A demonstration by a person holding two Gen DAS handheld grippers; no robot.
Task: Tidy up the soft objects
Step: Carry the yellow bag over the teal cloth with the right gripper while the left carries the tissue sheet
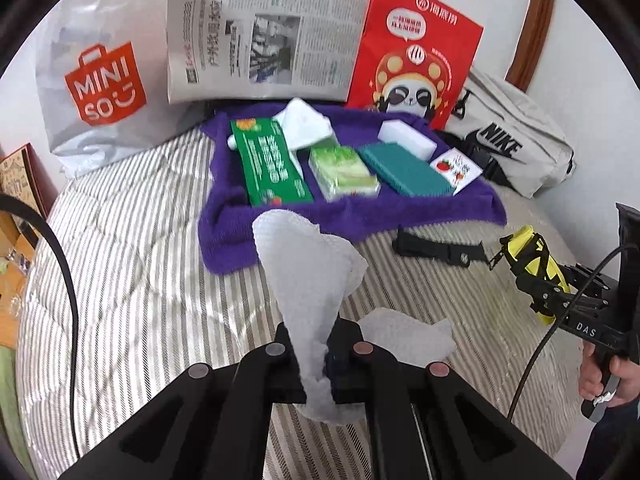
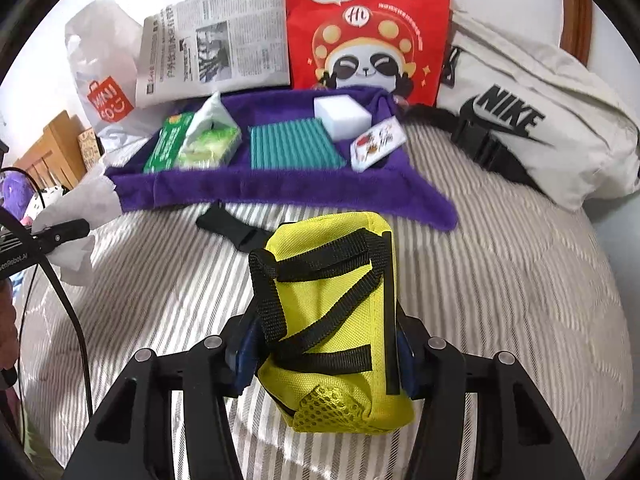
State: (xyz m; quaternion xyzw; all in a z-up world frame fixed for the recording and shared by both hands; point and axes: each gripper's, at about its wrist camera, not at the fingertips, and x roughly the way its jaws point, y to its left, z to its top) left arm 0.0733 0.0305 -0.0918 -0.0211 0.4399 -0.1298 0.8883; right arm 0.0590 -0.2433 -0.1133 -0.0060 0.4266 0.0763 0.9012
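My left gripper (image 1: 316, 364) is shut on a white paper towel (image 1: 308, 264) and holds it above the striped bed, in front of the purple towel (image 1: 280, 224). My right gripper (image 2: 324, 356) is shut on a yellow pouch (image 2: 332, 320) with black straps, held above the bed. The purple towel (image 2: 280, 188) carries a green packet (image 1: 268, 164), a tissue pack (image 1: 344, 168), a teal sponge (image 1: 404, 172), a white foam block (image 1: 408, 138) and a small card (image 1: 456, 170). The right gripper with the pouch shows in the left wrist view (image 1: 532, 264); the left gripper with the paper shows in the right wrist view (image 2: 68, 232).
A Miniso bag (image 1: 100, 80), a newspaper (image 1: 260, 40) and a red panda bag (image 1: 416, 52) stand against the wall behind the towel. A grey Nike bag (image 1: 512, 140) lies at the right, its black strap (image 1: 436, 248) trailing across the striped bedcover (image 1: 140, 260).
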